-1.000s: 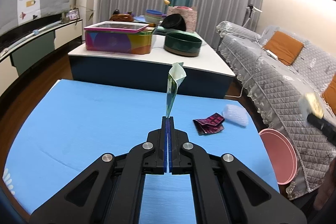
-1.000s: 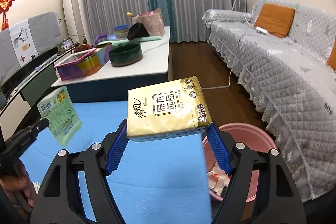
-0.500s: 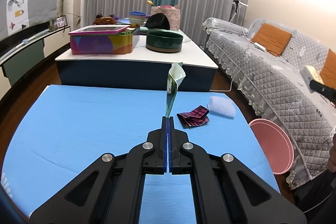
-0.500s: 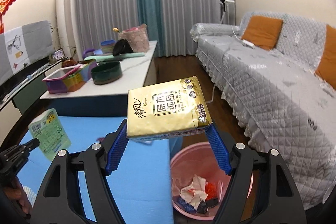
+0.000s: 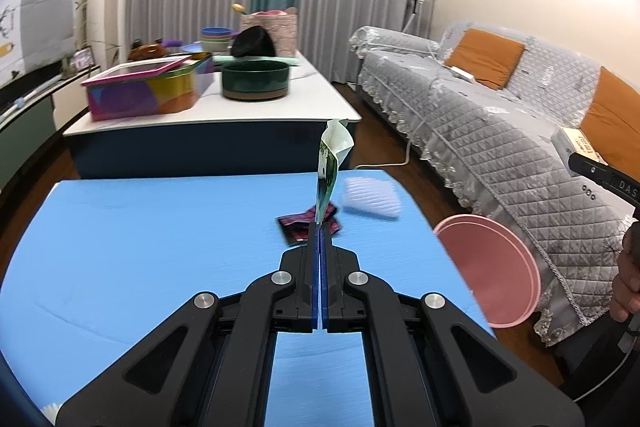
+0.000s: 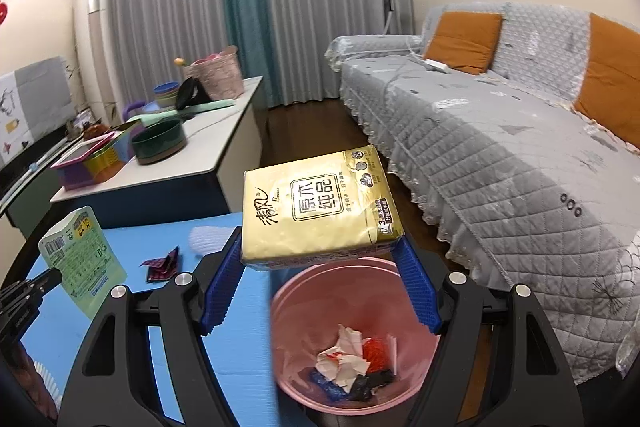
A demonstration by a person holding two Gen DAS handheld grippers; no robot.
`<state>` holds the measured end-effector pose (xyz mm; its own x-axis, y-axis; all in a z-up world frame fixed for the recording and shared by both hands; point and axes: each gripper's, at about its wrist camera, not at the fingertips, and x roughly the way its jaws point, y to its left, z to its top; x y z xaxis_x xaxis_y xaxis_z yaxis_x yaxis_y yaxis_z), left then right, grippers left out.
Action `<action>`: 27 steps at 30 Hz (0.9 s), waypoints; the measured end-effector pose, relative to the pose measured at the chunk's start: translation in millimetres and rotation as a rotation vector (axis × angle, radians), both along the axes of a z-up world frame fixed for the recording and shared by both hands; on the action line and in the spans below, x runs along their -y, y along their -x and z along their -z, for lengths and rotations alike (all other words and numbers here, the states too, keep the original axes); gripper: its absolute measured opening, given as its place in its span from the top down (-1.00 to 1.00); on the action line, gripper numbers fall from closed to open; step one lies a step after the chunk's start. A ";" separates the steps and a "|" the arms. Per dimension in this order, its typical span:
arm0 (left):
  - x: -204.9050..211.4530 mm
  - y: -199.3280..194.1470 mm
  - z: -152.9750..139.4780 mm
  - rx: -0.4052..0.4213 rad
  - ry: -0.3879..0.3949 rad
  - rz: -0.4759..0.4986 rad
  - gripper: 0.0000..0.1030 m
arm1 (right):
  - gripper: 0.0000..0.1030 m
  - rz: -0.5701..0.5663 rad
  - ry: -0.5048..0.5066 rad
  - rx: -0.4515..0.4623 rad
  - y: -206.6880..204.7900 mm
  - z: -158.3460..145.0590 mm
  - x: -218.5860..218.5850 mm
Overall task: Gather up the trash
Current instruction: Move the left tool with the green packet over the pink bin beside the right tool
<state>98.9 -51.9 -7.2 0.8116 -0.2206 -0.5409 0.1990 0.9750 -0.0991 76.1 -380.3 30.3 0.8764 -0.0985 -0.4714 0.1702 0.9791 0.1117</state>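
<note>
My right gripper (image 6: pixel 320 263) is shut on a yellow tissue pack (image 6: pixel 320 213), held flat above the near rim of a pink trash bin (image 6: pixel 288 311) that has crumpled wrappers inside. My left gripper (image 5: pixel 321 227) is shut on a flat green pouch (image 5: pixel 330 167), seen edge-on in the left wrist view and face-on as the green pouch (image 6: pixel 82 261) at the left of the right wrist view. A dark red wrapper (image 5: pixel 298 227) and a white ribbed foam piece (image 5: pixel 370 197) lie on the blue table (image 5: pixel 140 239). The pink bin (image 5: pixel 492 267) stands at the table's right edge.
A white coffee table (image 5: pixel 240 111) behind holds a colourful tin, a dark green bowl and other dishes. A grey quilted sofa (image 5: pixel 500 143) with orange cushions runs along the right. A person's hand (image 5: pixel 626 291) holds the right gripper.
Both grippers have swung to the right. The pink bin came fully into the right wrist view beneath the tissue pack. In the left wrist view, wrapper and foam piece drifted toward the centre.
</note>
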 end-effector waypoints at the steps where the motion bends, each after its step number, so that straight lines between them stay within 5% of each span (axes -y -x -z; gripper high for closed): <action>1: 4.1 -0.2 -0.5 0.001 0.000 0.008 1.00 | -0.40 0.011 -0.005 -0.001 0.7 0.4 6.0; 27: 129.0 -28.4 -6.2 -0.030 0.042 0.217 1.00 | -0.40 0.107 -0.056 -0.079 -8.9 26.6 67.1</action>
